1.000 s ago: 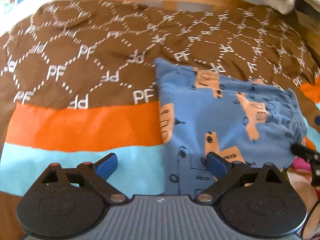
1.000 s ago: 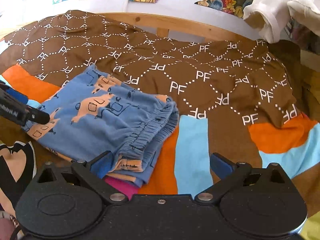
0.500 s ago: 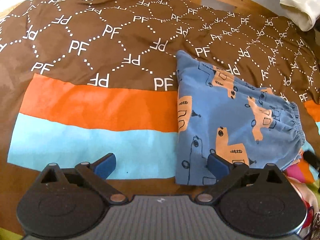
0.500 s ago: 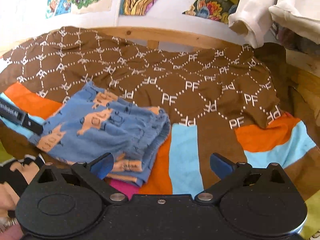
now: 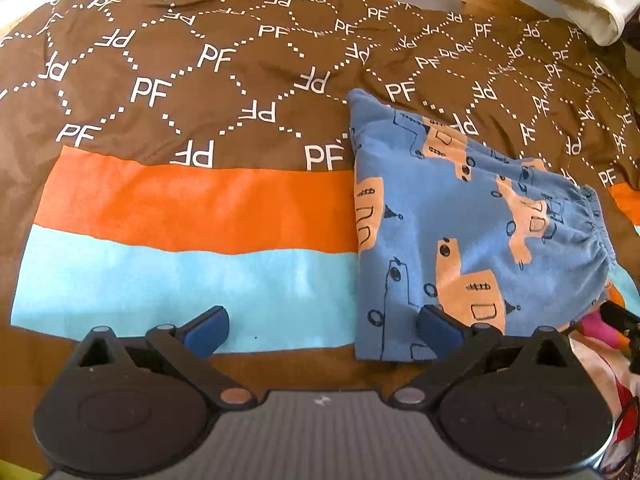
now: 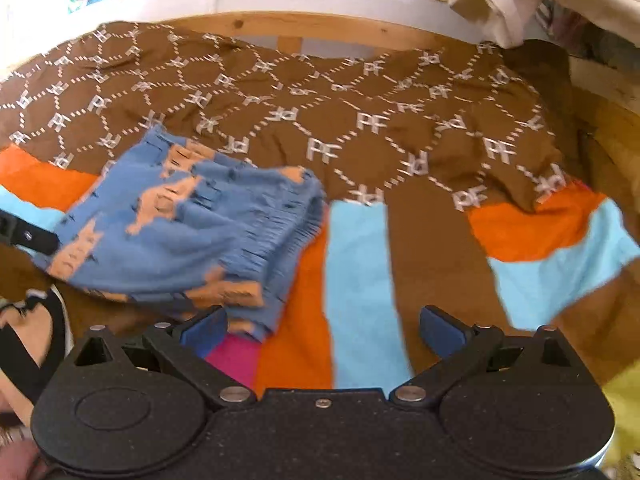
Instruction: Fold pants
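Observation:
The blue pants [image 5: 472,236] with orange vehicle prints lie folded into a compact rectangle on the bedspread, elastic waistband to the right. They also show in the right wrist view [image 6: 188,236], left of centre and blurred. My left gripper [image 5: 322,330] is open and empty, above the bed just near the pants' front left corner. My right gripper [image 6: 322,330] is open and empty, to the right of the pants' waistband end. The left gripper's arm shows as a dark bar [image 6: 28,234] at the pants' left edge.
The bedspread [image 5: 192,92] is brown with white PF lettering and has orange and light blue stripes. A wooden bed frame [image 6: 320,28] runs along the back. White cloth [image 6: 504,4] hangs at the upper right. Pictures hang on the wall behind.
Both grippers have pulled back and risen from the folded pants, which now look smaller and farther away. The pants lie still. Both grippers stay open.

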`<state>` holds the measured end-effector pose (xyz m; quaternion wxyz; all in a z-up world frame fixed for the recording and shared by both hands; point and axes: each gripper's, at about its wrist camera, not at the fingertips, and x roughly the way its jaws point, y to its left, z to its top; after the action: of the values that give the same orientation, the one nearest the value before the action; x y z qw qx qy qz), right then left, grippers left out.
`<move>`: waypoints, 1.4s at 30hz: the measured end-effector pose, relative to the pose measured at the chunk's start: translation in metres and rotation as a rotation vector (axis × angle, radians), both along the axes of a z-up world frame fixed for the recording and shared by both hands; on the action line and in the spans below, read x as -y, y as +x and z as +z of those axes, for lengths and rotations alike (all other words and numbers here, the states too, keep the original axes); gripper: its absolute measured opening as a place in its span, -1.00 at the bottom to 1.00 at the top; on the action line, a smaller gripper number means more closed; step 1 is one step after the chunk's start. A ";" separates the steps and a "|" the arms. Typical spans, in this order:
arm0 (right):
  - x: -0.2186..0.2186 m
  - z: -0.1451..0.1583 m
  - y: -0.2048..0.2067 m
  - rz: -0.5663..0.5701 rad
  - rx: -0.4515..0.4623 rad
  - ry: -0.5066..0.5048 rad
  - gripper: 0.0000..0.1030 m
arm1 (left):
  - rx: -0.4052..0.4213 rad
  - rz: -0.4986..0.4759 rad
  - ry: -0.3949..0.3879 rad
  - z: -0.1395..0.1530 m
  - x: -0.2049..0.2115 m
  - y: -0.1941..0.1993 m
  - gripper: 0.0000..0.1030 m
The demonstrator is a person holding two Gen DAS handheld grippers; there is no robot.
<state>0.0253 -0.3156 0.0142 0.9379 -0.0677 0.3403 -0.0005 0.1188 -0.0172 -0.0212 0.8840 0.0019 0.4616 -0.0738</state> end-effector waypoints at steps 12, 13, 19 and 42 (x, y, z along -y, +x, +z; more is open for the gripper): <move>0.037 0.021 -0.012 -0.020 -0.001 0.260 0.99 | 0.126 0.021 -0.166 0.020 -0.022 -0.019 1.00; 0.039 0.023 -0.009 0.013 -0.013 0.305 0.99 | 0.144 0.024 -0.190 0.023 -0.024 -0.018 1.00; 0.030 0.024 -0.001 0.070 -0.043 0.328 0.99 | 0.113 0.003 -0.271 0.018 -0.022 -0.010 1.00; 0.028 0.005 -0.017 0.031 0.036 0.446 0.99 | 0.144 -0.146 -0.356 -0.007 -0.009 0.011 1.00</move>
<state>0.0086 -0.3441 0.0188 0.9354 0.1361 0.3142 0.0882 0.1300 -0.0078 -0.0278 0.8935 -0.1156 0.3754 -0.2179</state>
